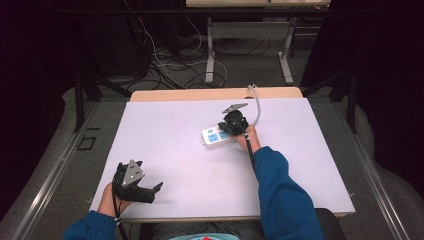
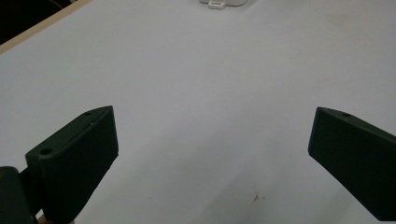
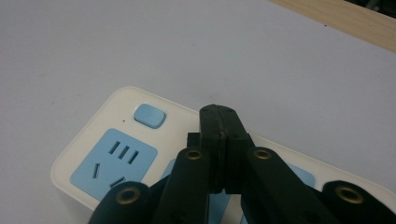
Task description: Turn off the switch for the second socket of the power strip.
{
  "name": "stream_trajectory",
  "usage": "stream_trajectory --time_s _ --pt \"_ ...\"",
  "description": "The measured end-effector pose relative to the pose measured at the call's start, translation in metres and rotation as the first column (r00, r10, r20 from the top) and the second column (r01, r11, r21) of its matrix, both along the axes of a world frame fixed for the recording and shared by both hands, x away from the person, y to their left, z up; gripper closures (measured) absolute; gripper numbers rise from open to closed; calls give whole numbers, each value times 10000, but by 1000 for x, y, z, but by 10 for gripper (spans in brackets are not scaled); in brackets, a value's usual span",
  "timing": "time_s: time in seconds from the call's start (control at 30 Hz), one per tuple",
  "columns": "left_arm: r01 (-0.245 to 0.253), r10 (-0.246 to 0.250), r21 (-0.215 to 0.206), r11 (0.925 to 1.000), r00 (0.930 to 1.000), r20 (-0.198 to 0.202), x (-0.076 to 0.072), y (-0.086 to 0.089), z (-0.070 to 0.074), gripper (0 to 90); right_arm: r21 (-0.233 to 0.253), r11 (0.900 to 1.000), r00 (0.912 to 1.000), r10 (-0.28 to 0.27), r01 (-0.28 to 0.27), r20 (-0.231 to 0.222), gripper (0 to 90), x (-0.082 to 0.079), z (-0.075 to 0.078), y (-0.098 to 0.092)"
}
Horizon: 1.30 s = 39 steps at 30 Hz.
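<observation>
A white power strip (image 1: 214, 136) with blue sockets lies right of the table's middle, and its grey cable (image 1: 257, 104) runs toward the far edge. My right gripper (image 1: 233, 125) hovers over the strip. In the right gripper view its jaws are pressed together with nothing between them, and the tips (image 3: 219, 116) sit just right of the strip's blue switch button (image 3: 149, 115), above the white body (image 3: 88, 140). My left gripper (image 1: 153, 192) rests near the front left edge, jaws wide apart (image 2: 212, 128) over bare table, pointing toward the strip's end (image 2: 222, 3).
The white table top (image 1: 165, 150) has a wooden strip (image 1: 190, 94) along its far edge. Beyond it are a floor with tangled cables (image 1: 170, 65) and the legs of another table (image 1: 210, 55). Dark curtains flank both sides.
</observation>
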<state>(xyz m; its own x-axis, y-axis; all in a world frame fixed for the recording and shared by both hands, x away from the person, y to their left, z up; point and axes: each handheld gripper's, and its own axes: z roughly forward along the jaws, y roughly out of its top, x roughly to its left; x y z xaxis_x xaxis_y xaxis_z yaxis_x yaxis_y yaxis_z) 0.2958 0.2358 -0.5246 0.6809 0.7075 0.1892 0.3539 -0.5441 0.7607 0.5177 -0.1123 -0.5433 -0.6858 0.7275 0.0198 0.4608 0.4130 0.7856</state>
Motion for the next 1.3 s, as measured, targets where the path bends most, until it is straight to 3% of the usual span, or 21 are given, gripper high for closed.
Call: stream_trajectory --time_s 0.5,0.6,1.0,1.3 --pt "-7 7 16 10000 10000 19 0 0 0 15 -12 9997 9997 -230 230 119 900 -4 -1 3" --pt "-13 13 18 10000 10000 9 0 0 0 15 -330 9993 9993 -147 159 357 900 -5 0 4" --pt "-2 2 8 10000 10000 25 0 0 0 15 -133 9998 9996 -158 161 224 900 -3 0 4" --pt "7 -7 14 10000 10000 8 0 0 0 15 -466 9989 9998 -67 76 198 900 -3 3 7"
